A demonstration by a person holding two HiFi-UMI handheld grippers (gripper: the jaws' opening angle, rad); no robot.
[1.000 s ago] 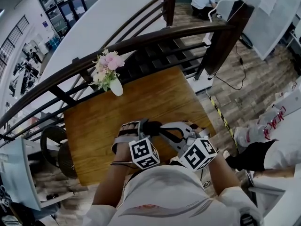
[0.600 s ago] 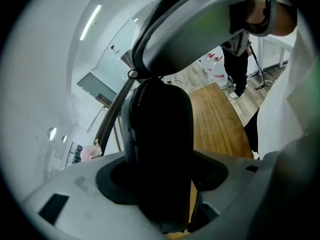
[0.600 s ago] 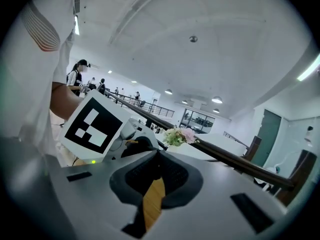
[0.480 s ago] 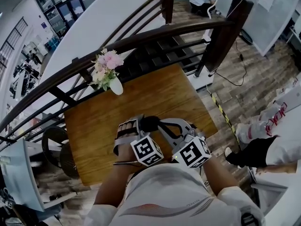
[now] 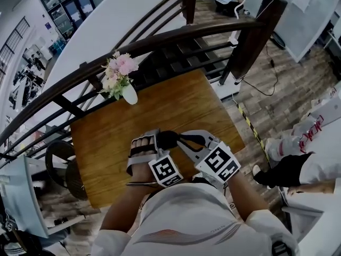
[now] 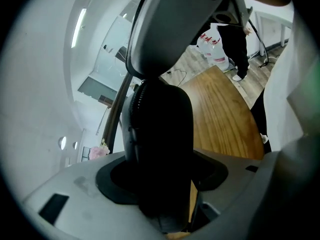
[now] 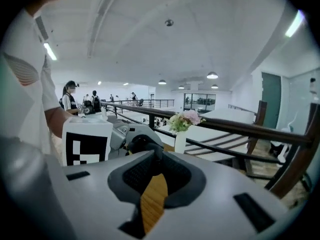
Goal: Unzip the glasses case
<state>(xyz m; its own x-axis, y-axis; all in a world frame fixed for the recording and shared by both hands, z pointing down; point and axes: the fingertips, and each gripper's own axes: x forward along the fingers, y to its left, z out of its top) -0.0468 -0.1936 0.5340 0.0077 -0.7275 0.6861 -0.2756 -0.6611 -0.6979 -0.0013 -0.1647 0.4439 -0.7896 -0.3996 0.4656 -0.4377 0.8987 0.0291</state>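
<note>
A black glasses case hangs above the wooden table, held up between my two grippers. My left gripper is shut on it. In the left gripper view the case fills the space between the jaws of my left gripper. From the right, my right gripper has its tips at the case's end. The jaws of my right gripper are opening, and a thin wedge of table shows between them. No zipper pull is visible there.
A white vase of pink flowers stands at the table's far left corner by a dark railing. Stairs drop away behind the railing. A seated person's legs are off the table's right side, and a round stool is on its left.
My right gripper has rolled, so its marker cube sits higher and at a new tilt. My left gripper has shifted slightly with the case still in it.
</note>
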